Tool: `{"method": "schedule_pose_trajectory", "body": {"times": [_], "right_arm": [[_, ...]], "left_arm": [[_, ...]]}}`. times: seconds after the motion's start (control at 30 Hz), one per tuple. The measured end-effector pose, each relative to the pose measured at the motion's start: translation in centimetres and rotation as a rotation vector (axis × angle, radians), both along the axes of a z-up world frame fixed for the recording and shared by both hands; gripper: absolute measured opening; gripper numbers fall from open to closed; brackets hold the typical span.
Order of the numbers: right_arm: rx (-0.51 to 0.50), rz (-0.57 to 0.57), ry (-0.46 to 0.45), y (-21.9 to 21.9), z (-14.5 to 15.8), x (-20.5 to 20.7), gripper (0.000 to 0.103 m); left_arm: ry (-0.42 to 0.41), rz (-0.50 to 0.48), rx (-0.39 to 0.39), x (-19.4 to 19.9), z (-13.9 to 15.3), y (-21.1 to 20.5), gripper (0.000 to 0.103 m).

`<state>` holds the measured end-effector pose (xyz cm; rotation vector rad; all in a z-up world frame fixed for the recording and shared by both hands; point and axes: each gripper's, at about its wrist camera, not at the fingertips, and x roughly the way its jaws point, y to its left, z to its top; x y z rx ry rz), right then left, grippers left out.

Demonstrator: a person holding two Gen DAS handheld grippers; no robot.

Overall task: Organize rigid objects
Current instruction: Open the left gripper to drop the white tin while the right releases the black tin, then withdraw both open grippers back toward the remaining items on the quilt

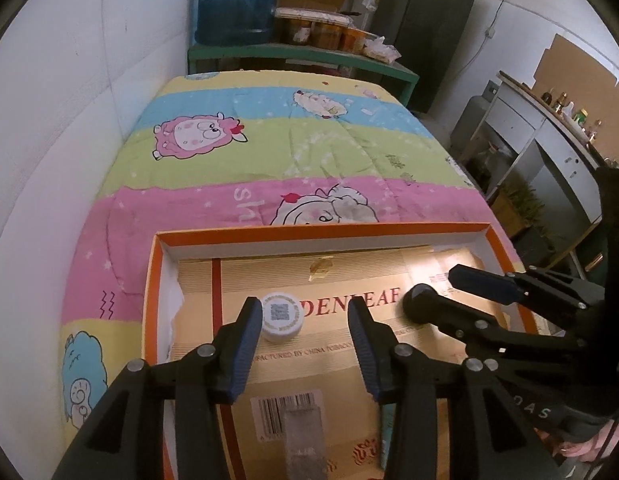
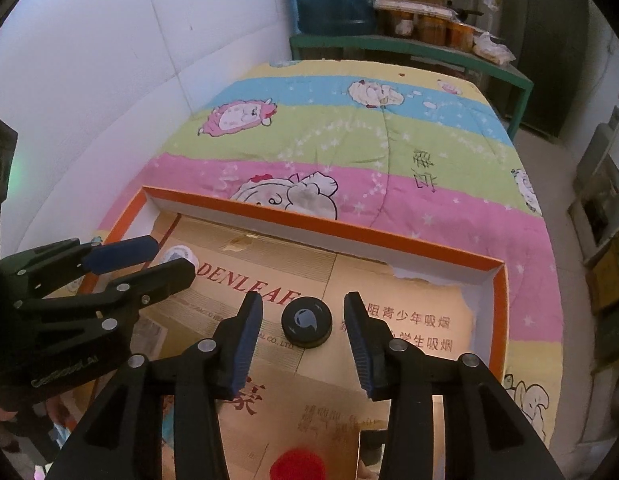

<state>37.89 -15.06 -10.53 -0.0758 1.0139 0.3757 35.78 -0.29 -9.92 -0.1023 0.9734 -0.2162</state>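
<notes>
While I'm tilting my left gripper (image 1: 305,344) down into the shallow orange-rimmed cardboard tray (image 1: 321,231), its jaws stand roughly half open and grip nothing. The small round white plastic cap with a grey code on top (image 1: 281,317) sits on the tan printed cardboard sheet (image 1: 389,264) lining the tray, right by my left finger's tip, maybe just touching it, well clear of the other finger. My right gripper (image 1: 437,284) comes in from the right side, angled across the tray, and its near finger half covers the round black cap (image 1: 417,300). There's open cardboard ahead up to the tray's far wall, and beyond that the striped cartoon-print quilt (image 1: 269,148) runs back to a green shelf (image 1: 301,56) stacked with jars.

Over on the right wrist view, the right gripper (image 2: 303,340) also points steeply down, jaws parted about halfway, nothing pinched. The black cap (image 2: 306,322) lies flat on the cardboard between the fingertips, with a gap on both sides. The left gripper (image 2: 169,264) reaches in from the left, and the white cap (image 2: 177,256) peeks out between its fingers. The tray's right wall (image 2: 497,320) is near, with torn cardboard edge beside it, and plenty of free sheet all round the cap.
</notes>
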Motion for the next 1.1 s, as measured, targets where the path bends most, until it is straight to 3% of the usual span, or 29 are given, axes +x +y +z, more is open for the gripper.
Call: {"method": "schedule_pose_trajectory", "body": {"times": [0.17, 0.4, 0.73, 1.1], "right_arm": [[0.007, -0.005, -0.012, -0.1, 0.8, -0.8, 0.044], [0.013, -0.007, -0.032, 0.1, 2.1, -2.5, 0.044], [0.023, -0.019, -0.060, -0.2, 4.0, -5.1, 0.044], [0.038, -0.024, -0.096, 0.0, 5.8, -9.9, 0.044]], "left_arm": [[-0.019, -0.002, -0.019, -0.9, 1.0, 0.1, 0.044], [-0.054, 0.001, 0.027, -2.9, 2.3, -0.2, 0.044], [-0.101, 0.009, 0.033, -5.8, 4.5, 0.0, 0.044], [-0.158, 0.042, 0.038, -10.7, 6.6, 0.8, 0.044]]}}
